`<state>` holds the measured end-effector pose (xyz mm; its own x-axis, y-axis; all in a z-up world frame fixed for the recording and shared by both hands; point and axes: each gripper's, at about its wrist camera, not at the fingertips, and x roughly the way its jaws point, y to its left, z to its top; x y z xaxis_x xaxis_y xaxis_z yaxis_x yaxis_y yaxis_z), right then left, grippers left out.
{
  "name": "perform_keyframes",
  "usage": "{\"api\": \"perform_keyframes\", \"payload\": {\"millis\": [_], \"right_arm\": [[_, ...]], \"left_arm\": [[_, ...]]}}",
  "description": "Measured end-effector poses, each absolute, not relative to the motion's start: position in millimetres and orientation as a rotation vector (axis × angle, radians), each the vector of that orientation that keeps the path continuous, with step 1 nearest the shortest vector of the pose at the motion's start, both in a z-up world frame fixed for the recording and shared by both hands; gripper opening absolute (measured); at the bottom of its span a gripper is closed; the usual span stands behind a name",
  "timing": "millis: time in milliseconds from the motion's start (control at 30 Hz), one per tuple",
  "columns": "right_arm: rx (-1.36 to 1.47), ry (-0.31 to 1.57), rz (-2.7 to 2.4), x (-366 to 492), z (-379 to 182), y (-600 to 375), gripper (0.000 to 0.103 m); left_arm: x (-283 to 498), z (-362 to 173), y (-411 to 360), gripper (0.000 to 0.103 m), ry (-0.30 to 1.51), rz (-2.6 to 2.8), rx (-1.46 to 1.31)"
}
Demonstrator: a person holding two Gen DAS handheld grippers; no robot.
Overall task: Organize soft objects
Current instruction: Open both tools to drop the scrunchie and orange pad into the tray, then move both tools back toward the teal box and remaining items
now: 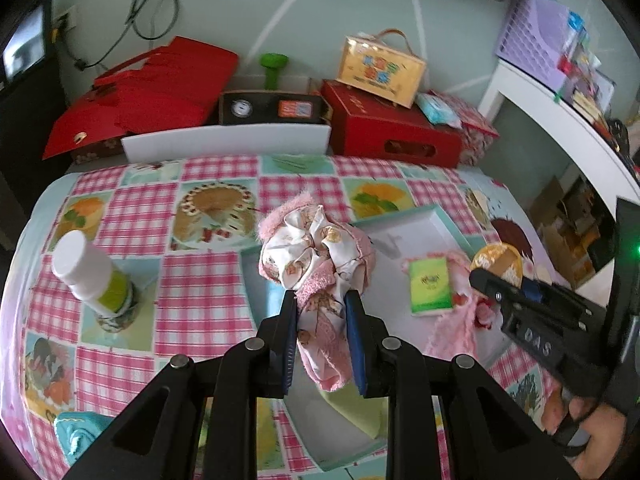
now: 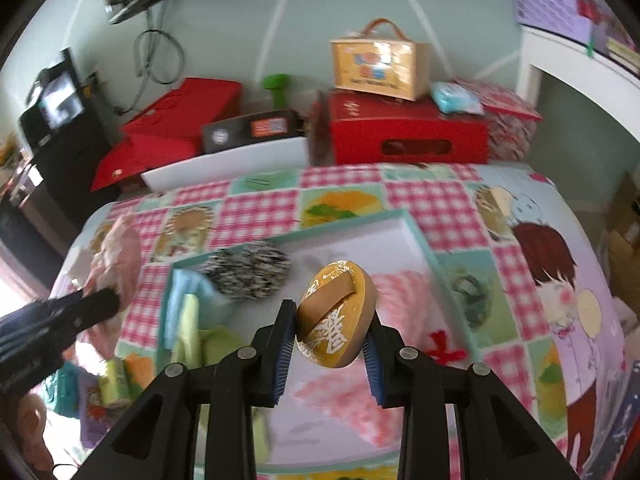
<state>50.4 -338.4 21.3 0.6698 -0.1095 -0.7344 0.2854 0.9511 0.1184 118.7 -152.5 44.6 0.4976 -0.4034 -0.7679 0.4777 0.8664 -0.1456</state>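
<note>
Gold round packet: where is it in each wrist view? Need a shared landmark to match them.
Left wrist: gold packet at right, held off the table in the right tool.
Right wrist: gold packet at centre, clamped between that tool's pads.
Shared landmark: yellow handled case on the red box at the back.

Left gripper (image 1: 320, 300): angled downward over the table, black jaws with blue pads drawn close together and clamped on a bunched pink cloth (image 1: 316, 248), which hangs between and above the pads. Right gripper (image 2: 330, 320): likewise angled downward, jaws pressed against both sides of a round yellow pouch (image 2: 336, 316), holding it clear of the surface. In the left wrist view a bare hand (image 1: 592, 424) grips the right gripper's handle at lower right.
</note>
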Motion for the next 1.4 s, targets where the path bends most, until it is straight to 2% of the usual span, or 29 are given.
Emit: {"api": "perform_keyframes", "payload": {"millis": [467,533,600,667,767,867,933,967,1000,1033,1067,1100,1133,1200,1400], "right_arm": [[0.236,0.887,-0.217,65,-5,-340,0.036],[0.224,0.882,-0.212,66,-3,-336,0.036],[0.22,0.876,-0.211,65,-2,-335,0.038],[0.216,0.874,-0.219,64,0,-335,0.044],[0.21,0.863,-0.24,62,5,-334,0.065],[0.211,0.845,-0.246,59,10,-336,0.069],[0.206,0.841,-0.258,58,13,-336,0.076],[0.204,0.842,-0.263,58,13,-337,0.08],[0.202,0.844,-0.265,58,13,-337,0.083],[0.196,0.846,-0.269,58,13,-337,0.084],[0.189,0.847,-0.274,59,13,-337,0.09],[0.18,0.849,-0.28,59,13,-337,0.1],[0.169,0.849,-0.289,59,13,-336,0.103],[0.16,0.852,-0.296,58,13,-336,0.103],[0.159,0.87,-0.294,60,11,-335,0.103]], "left_arm": [[109,4,-198,0.025,1.011,-0.613,0.185],[109,4,-199,0.028,1.014,-0.618,0.19],[108,7,-198,0.044,1.005,-0.617,0.189],[107,12,-195,0.051,0.991,-0.614,0.183],[109,17,-191,0.059,0.975,-0.595,0.187],[113,19,-187,0.059,0.973,-0.58,0.178],[117,20,-180,0.061,0.967,-0.556,0.168],[120,21,-176,0.067,0.963,-0.542,0.16],[123,22,-171,0.079,0.958,-0.521,0.144],[126,23,-165,0.084,0.952,-0.5,0.127],[130,23,-159,0.088,0.944,-0.474,0.106],[133,24,-154,0.089,0.938,-0.452,0.091],[138,23,-146,0.09,0.935,-0.422,0.07],[146,22,-132,0.094,0.937,-0.375,0.039],[160,20,-101,0.094,0.935,-0.26,-0.012]]}}
